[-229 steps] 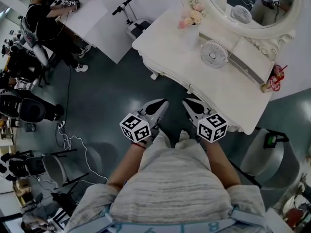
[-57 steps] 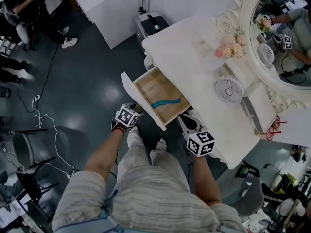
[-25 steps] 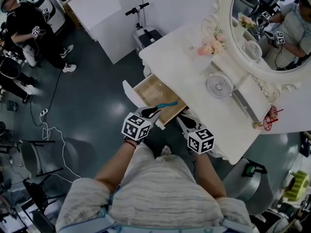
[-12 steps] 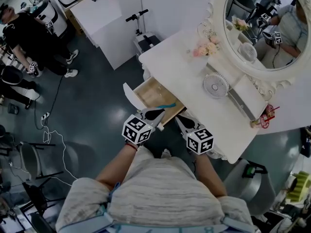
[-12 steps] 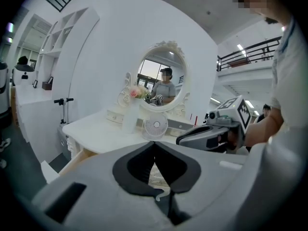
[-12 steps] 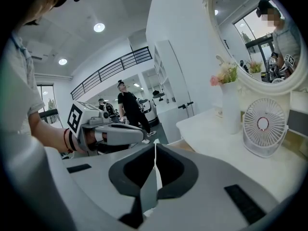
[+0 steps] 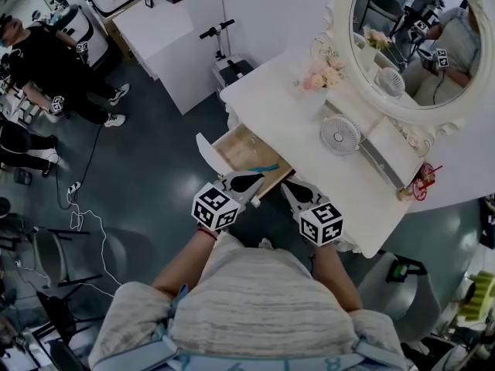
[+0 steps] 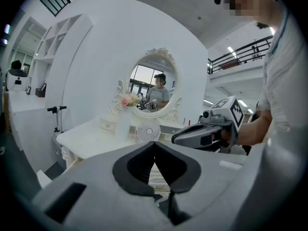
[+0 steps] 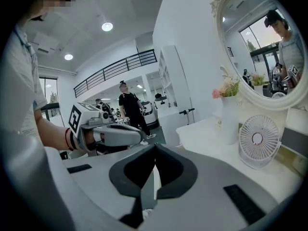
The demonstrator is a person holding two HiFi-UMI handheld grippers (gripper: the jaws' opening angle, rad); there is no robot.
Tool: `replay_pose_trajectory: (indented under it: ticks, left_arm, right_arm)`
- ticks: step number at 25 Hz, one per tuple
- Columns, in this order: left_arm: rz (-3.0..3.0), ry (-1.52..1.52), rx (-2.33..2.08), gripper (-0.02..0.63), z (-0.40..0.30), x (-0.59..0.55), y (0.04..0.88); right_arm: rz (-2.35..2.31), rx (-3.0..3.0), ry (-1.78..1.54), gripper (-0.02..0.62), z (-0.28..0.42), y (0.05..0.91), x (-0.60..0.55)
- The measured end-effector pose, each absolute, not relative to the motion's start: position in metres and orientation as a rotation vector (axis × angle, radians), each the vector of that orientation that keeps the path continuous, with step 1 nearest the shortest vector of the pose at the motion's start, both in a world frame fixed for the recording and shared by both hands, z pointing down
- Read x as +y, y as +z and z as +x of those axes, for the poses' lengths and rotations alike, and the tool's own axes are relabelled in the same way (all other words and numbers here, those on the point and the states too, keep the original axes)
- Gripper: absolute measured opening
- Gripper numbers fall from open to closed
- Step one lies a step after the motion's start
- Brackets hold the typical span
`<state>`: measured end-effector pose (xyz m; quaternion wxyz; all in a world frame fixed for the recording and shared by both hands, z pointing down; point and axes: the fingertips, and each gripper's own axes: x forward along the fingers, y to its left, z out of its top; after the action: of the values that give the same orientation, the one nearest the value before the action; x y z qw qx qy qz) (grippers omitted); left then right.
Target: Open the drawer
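Person, one.
- top [image 7: 259, 300]: short-sleeved, pale grey, fine heathered stripes
- strap [image 7: 383, 340]: light blue, at the top's lower edge
- bands [image 9: 69, 139]: red and black, on left wrist
- left gripper [image 7: 259, 178], right gripper [image 7: 288, 184]: grey shells, black jaw pads
- left cube [image 7: 215, 207], right cube [image 7: 321, 222]: white, black square markers

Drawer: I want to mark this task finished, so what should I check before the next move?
1. Drawer pulled out of the dressing table: ok, its wooden floor shows.
2. Left gripper let go: ok, jaws together, nothing between them.
3. Right gripper empty: ok, jaws together, nothing between them.
4. Blue item lying inside the drawer: ok.
5. Drawer out to its full travel: cannot tell.
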<state>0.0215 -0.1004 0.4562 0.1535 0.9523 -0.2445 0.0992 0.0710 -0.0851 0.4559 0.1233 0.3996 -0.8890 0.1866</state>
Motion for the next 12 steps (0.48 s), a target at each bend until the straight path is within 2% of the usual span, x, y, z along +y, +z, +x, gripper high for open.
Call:
replay_pose_trajectory:
  ticks: [12]
  left_arm:
    - [2.743,0.250,-0.674,0.014,0.034,-0.090,0.450]
  right_arm:
    - [1.179,-2.627,0.538,0.009,0.082,0.444,-0.085]
